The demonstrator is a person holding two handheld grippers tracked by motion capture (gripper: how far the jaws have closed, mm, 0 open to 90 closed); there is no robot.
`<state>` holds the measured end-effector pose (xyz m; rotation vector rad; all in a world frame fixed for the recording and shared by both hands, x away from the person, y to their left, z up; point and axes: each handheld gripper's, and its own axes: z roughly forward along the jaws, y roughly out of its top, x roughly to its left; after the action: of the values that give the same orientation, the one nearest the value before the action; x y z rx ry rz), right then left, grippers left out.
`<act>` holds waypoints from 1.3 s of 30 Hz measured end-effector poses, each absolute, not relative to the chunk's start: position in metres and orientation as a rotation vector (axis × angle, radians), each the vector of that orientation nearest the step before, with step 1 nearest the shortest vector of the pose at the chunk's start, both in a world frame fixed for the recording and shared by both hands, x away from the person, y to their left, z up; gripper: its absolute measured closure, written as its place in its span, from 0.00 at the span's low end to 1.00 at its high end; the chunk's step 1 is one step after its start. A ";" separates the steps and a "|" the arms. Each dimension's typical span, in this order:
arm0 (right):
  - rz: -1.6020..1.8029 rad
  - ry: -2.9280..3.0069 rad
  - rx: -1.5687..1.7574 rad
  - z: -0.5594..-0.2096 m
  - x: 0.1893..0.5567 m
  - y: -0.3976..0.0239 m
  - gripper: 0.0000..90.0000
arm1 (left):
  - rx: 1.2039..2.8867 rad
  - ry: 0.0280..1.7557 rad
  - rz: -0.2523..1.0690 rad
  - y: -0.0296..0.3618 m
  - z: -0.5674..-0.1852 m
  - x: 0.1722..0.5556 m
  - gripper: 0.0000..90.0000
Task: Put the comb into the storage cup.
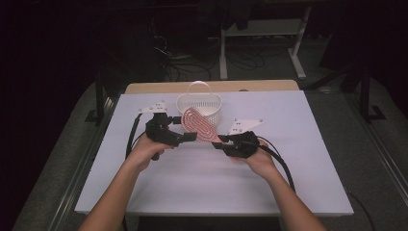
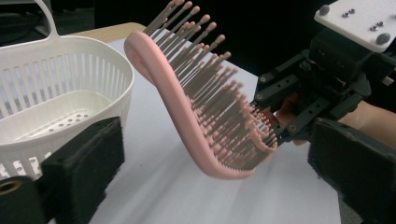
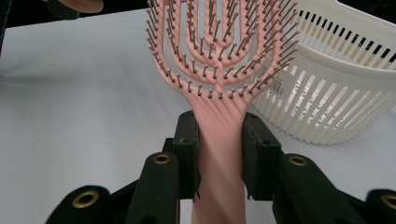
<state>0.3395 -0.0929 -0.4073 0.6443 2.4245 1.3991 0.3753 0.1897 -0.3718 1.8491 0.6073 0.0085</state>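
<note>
Right gripper (image 3: pixel 219 154) clamps the smooth handle of a curved pink vented hairbrush (image 2: pixel 205 112), held above the table beside an empty slatted white plastic basket (image 2: pixel 60 93); left gripper (image 2: pixel 210 186) stands open

The high view looked forward and down from above the person's side, taking in the whole white counter (image 1: pixel 192 183) from some way off. The left gripper view sat low and close, facing across the counter toward the right tool (image 2: pixel 275 126). The right gripper view looked along its own jaws, very near. All three shared the pink brush (image 1: pixel 198 126) and white basket (image 1: pixel 199 103).
</note>
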 end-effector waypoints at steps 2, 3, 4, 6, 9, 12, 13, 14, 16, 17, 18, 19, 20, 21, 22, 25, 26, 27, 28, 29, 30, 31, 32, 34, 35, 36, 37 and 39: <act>1.400 2.426 0.641 -0.407 0.339 -0.092 0.76 | 1.850 0.620 0.008 0.189 -0.372 0.376 0.06; 1.401 2.425 0.638 -0.408 0.339 -0.091 0.76 | 1.850 0.620 0.008 0.189 -0.372 0.376 0.07; 1.402 2.424 0.636 -0.408 0.339 -0.091 0.76 | 1.849 0.630 0.002 0.187 -0.373 0.377 0.08; 1.402 2.423 0.634 -0.408 0.339 -0.090 0.76 | 1.851 0.641 0.004 0.186 -0.374 0.377 0.10; 1.406 2.421 0.637 -0.408 0.340 -0.090 0.76 | 1.855 0.655 0.009 0.184 -0.374 0.377 0.16; 1.408 2.418 0.631 -0.408 0.339 -0.090 0.76 | 1.856 0.666 0.007 0.181 -0.373 0.377 0.17; 1.408 2.417 0.631 -0.408 0.339 -0.089 0.76 | 1.855 0.672 0.006 0.181 -0.373 0.377 0.17; 1.410 2.415 0.632 -0.408 0.339 -0.089 0.76 | 1.852 0.674 0.004 0.180 -0.373 0.377 0.18; 1.410 2.411 0.628 -0.409 0.339 -0.088 0.76 | 1.844 0.676 0.001 0.180 -0.373 0.377 0.21; 1.411 2.409 0.627 -0.409 0.339 -0.088 0.76 | 1.838 0.681 -0.001 0.180 -0.373 0.377 0.23; 1.411 2.408 0.627 -0.409 0.339 -0.088 0.76 | 1.830 0.688 -0.006 0.181 -0.372 0.377 0.24; 1.411 2.406 0.627 -0.409 0.339 -0.088 0.76 | 1.826 0.693 -0.014 0.181 -0.372 0.378 0.26; 1.412 2.405 0.628 -0.409 0.339 -0.088 0.76 | 1.822 0.697 -0.019 0.181 -0.373 0.378 0.27; 1.410 2.403 0.630 -0.409 0.339 -0.087 0.76 | 1.819 0.700 -0.020 0.181 -0.373 0.378 0.27; 1.410 2.403 0.630 -0.409 0.339 -0.087 0.76 | 1.819 0.700 -0.020 0.181 -0.373 0.378 0.27; 1.413 2.396 0.633 -0.409 0.338 -0.086 0.76 | 1.804 0.725 -0.043 0.181 -0.373 0.379 0.30; 1.412 2.397 0.632 -0.409 0.338 -0.085 0.76 | 1.804 0.725 -0.046 0.181 -0.373 0.380 0.31; 1.409 2.398 0.631 -0.410 0.338 -0.085 0.76 | 1.802 0.725 -0.051 0.181 -0.373 0.380 0.33; 1.407 2.398 0.629 -0.410 0.338 -0.085 0.76 | 1.804 0.727 -0.051 0.181 -0.373 0.380 0.35; 1.409 2.399 0.628 -0.410 0.338 -0.084 0.76 | 1.808 0.728 -0.048 0.180 -0.373 0.379 0.35; 1.408 2.399 0.628 -0.410 0.338 -0.084 0.76 | 1.810 0.728 -0.050 0.180 -0.373 0.379 0.36; 1.406 2.400 0.628 -0.410 0.338 -0.084 0.76 | 1.812 0.726 -0.051 0.180 -0.373 0.379 0.38; 1.406 2.402 0.625 -0.411 0.338 -0.083 0.76 | 1.812 0.727 -0.051 0.180 -0.373 0.379 0.39; 1.401 2.402 0.624 -0.411 0.338 -0.083 0.76 | 1.818 0.724 -0.051 0.180 -0.373 0.379 0.41; 1.401 2.403 0.624 -0.411 0.338 -0.083 0.76 | 1.819 0.725 -0.051 0.179 -0.373 0.379 0.42; 1.400 2.401 0.625 -0.411 0.337 -0.083 0.76 | 1.820 0.725 -0.051 0.179 -0.373 0.379 0.43; 1.401 2.401 0.625 -0.411 0.337 -0.083 0.76 | 1.820 0.725 -0.053 0.179 -0.373 0.379 0.44; 1.398 2.398 0.627 -0.411 0.337 -0.083 0.76 | 1.818 0.723 -0.055 0.179 -0.373 0.379 0.45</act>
<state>0.3375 -0.0829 -0.4109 0.6266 2.3981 1.3981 0.3790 0.1794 -0.3727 1.8179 0.7234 -0.0550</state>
